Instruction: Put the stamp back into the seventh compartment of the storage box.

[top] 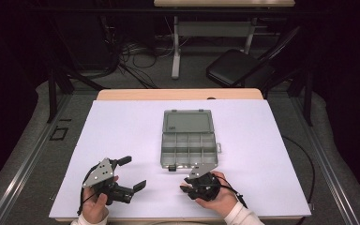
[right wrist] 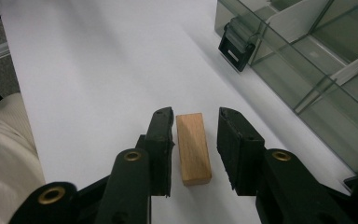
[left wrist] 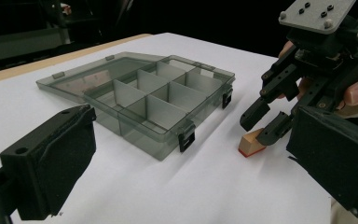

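High view, right claw: held low over the white table, just at the near edge of the grey compartment box; how far its jaws stand apart cannot be told from here.
High view, left claw: jaws wide apart, holding nothing, well to the left of the box.
Left gripper view, right claw: tips down on either side of a small wooden block, which lies on the table just beside the box's front latch.
Left gripper view, block: pale wood with a reddish lower edge, lying flat.
Left gripper view, box: clear grey plastic, lid folded back flat, dividers upright inside.
Right gripper view, right claw: jaws narrowly apart with the block between them; a thin gap shows on each side, so the pads are not pressing it.
Right gripper view, block: oblong, light brown grain, lying lengthwise along the jaws on the white surface, near the box at the upper right.
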